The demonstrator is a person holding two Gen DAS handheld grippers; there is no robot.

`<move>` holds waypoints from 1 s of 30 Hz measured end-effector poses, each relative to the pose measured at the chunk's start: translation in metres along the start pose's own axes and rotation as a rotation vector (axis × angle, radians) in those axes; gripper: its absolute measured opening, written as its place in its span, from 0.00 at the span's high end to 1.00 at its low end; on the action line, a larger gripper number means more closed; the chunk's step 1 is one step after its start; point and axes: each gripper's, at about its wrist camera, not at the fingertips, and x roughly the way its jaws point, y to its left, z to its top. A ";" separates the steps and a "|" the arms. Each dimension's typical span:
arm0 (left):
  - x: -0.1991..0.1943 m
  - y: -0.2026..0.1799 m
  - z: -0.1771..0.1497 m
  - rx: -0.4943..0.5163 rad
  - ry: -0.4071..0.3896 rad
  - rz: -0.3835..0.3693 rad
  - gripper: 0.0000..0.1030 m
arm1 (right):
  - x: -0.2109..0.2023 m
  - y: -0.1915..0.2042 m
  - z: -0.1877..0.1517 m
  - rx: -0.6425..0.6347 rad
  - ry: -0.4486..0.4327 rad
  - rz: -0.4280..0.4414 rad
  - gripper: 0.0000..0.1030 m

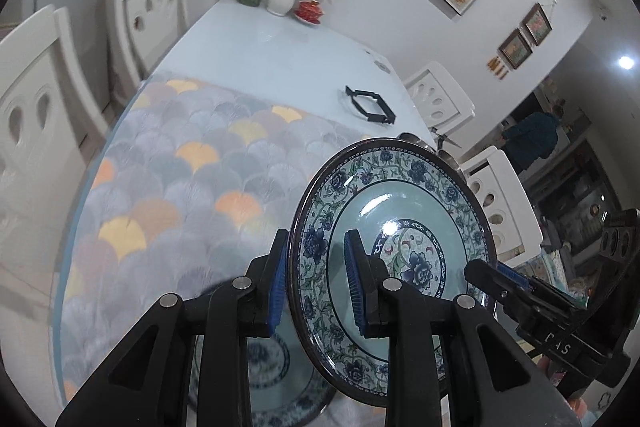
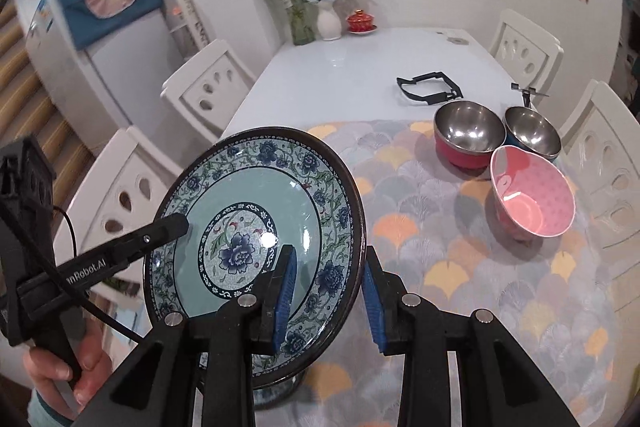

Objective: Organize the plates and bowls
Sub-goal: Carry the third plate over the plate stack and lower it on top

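Observation:
A blue-and-green floral plate [image 1: 404, 211] [image 2: 256, 211] is held tilted on edge above the table by both grippers. My left gripper [image 1: 316, 283] is shut on the plate's left rim. My right gripper [image 2: 328, 297] straddles the plate's right rim, its blue pads [image 2: 285, 297] close to either side. The right gripper shows in the left wrist view [image 1: 496, 279], the left one in the right wrist view [image 2: 176, 225]. A second floral plate [image 1: 280, 379] lies flat beneath. A red steel bowl [image 2: 468, 137], a blue steel bowl [image 2: 532, 133] and a pink bowl [image 2: 532, 197] stand to the right.
A scalloped grey-and-orange placemat [image 2: 460, 259] covers the near part of the white table [image 2: 352, 67]. A black folded frame [image 2: 430, 89] lies mid-table. Vases of flowers [image 2: 328, 19] and a red lidded cup [image 2: 360, 21] stand at the far end. White chairs [image 2: 208, 87] surround the table.

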 end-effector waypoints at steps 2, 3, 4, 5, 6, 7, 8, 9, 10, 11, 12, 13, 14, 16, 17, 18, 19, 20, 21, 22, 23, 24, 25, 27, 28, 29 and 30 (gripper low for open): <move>-0.005 0.005 -0.009 -0.031 -0.003 0.009 0.78 | 0.002 0.002 -0.004 -0.009 0.028 0.016 0.69; -0.007 0.008 -0.014 -0.046 -0.001 0.010 0.78 | 0.003 0.004 -0.006 -0.019 0.038 0.022 0.69; -0.009 0.011 -0.019 -0.056 0.001 0.012 0.78 | 0.003 0.005 -0.009 -0.030 0.044 0.024 0.69; -0.010 0.013 -0.024 -0.062 0.004 0.017 0.78 | 0.005 0.008 -0.012 -0.046 0.055 0.026 0.69; -0.012 0.017 -0.032 -0.066 0.011 0.030 0.78 | 0.006 0.010 -0.014 -0.056 0.063 0.029 0.69; -0.013 0.019 -0.037 -0.067 0.017 0.044 0.78 | 0.010 0.012 -0.018 -0.070 0.081 0.037 0.68; -0.014 0.022 -0.041 -0.071 0.023 0.058 0.78 | 0.013 0.014 -0.022 -0.081 0.097 0.043 0.68; -0.014 0.026 -0.049 -0.083 0.035 0.079 0.78 | 0.018 0.018 -0.029 -0.096 0.123 0.054 0.68; -0.015 0.029 -0.054 -0.092 0.041 0.090 0.78 | 0.022 0.020 -0.033 -0.103 0.140 0.060 0.68; -0.017 0.033 -0.061 -0.105 0.049 0.104 0.78 | 0.025 0.023 -0.039 -0.112 0.155 0.063 0.68; -0.018 0.037 -0.066 -0.113 0.057 0.117 0.78 | 0.029 0.025 -0.046 -0.126 0.173 0.068 0.68; -0.019 0.040 -0.070 -0.118 0.063 0.129 0.78 | 0.036 0.028 -0.055 -0.138 0.203 0.079 0.68; -0.019 0.044 -0.076 -0.124 0.073 0.149 0.78 | 0.042 0.030 -0.060 -0.142 0.228 0.092 0.68; -0.018 0.052 -0.084 -0.143 0.099 0.172 0.78 | 0.053 0.031 -0.067 -0.146 0.271 0.113 0.68; -0.017 0.057 -0.088 -0.161 0.112 0.171 0.78 | 0.059 0.031 -0.071 -0.147 0.294 0.120 0.68; -0.015 0.061 -0.091 -0.177 0.121 0.170 0.78 | 0.062 0.032 -0.072 -0.146 0.305 0.122 0.68; -0.014 0.064 -0.094 -0.184 0.128 0.174 0.78 | 0.068 0.031 -0.075 -0.146 0.324 0.127 0.68; -0.012 0.065 -0.096 -0.187 0.134 0.181 0.78 | 0.072 0.031 -0.077 -0.146 0.338 0.129 0.68; -0.010 0.066 -0.098 -0.183 0.141 0.194 0.78 | 0.077 0.031 -0.079 -0.148 0.350 0.128 0.68; -0.008 0.066 -0.100 -0.177 0.146 0.205 0.78 | 0.080 0.031 -0.081 -0.148 0.358 0.127 0.68; -0.006 0.065 -0.101 -0.170 0.151 0.216 0.78 | 0.083 0.031 -0.082 -0.148 0.368 0.125 0.68; -0.003 0.064 -0.102 -0.156 0.158 0.229 0.78 | 0.089 0.031 -0.085 -0.146 0.387 0.123 0.68; -0.001 0.065 -0.103 -0.149 0.163 0.235 0.78 | 0.091 0.031 -0.086 -0.143 0.398 0.122 0.68; 0.004 0.066 -0.103 -0.145 0.176 0.241 0.78 | 0.096 0.032 -0.087 -0.140 0.415 0.116 0.68; 0.005 0.067 -0.102 -0.147 0.181 0.241 0.78 | 0.098 0.032 -0.087 -0.143 0.420 0.109 0.68; 0.007 0.068 -0.103 -0.147 0.186 0.239 0.78 | 0.099 0.032 -0.087 -0.146 0.424 0.101 0.68; 0.009 0.069 -0.103 -0.145 0.190 0.238 0.78 | 0.100 0.032 -0.087 -0.148 0.427 0.094 0.68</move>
